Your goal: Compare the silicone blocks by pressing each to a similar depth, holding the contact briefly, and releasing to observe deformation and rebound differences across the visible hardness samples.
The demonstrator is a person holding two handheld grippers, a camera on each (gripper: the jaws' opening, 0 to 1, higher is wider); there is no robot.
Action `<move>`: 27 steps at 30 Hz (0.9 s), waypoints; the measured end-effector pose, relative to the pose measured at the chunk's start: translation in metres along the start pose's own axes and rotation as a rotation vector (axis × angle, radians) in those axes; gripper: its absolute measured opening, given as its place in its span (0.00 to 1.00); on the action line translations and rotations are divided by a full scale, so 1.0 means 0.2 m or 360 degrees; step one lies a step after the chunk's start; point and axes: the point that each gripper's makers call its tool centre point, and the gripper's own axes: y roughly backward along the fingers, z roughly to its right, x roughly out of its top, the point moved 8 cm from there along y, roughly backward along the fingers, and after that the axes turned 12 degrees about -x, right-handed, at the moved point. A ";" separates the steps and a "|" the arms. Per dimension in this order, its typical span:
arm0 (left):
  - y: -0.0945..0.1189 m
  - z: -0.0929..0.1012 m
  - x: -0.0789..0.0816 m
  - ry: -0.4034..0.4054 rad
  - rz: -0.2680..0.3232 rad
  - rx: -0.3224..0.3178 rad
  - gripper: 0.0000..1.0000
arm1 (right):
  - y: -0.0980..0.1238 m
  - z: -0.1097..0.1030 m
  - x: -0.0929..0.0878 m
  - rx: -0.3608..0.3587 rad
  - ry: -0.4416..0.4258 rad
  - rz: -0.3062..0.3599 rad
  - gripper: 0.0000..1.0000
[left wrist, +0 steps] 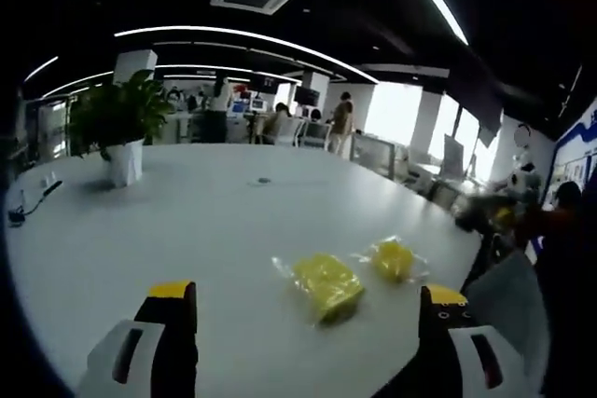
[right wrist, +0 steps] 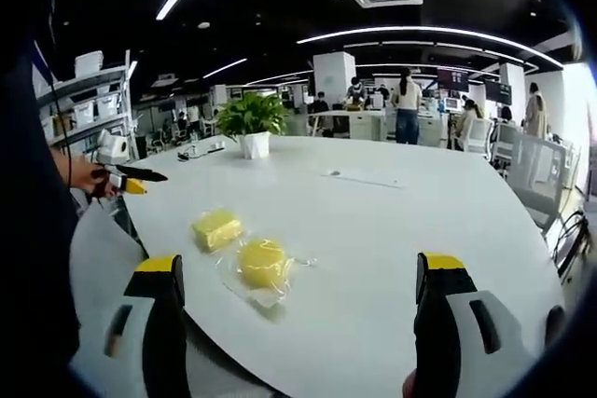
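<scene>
left tongs (left wrist: 308,309) open, empty | right tongs (right wrist: 300,277) open, empty | square block (left wrist: 327,286), round block (left wrist: 394,259) bagged on table (left wrist: 187,221)

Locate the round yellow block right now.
In the right gripper view the round yellow block, in clear wrap, lies on the white table near its close edge, just beside the square yellow block, ahead of the open right gripper.
</scene>
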 end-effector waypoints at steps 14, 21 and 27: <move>0.07 0.01 -0.02 -0.0050 0.0094 0.0058 1.00 | 0.02 -0.05 -0.04 0.0008 0.0041 -0.0030 0.97; 0.08 0.03 -0.05 -0.0070 0.0042 0.0066 1.00 | -0.01 -0.07 -0.07 0.0012 0.0014 0.0000 0.97; 0.10 0.01 -0.03 -0.0037 0.0082 0.0153 1.00 | -0.03 -0.08 -0.10 0.0003 -0.0062 -0.0045 0.97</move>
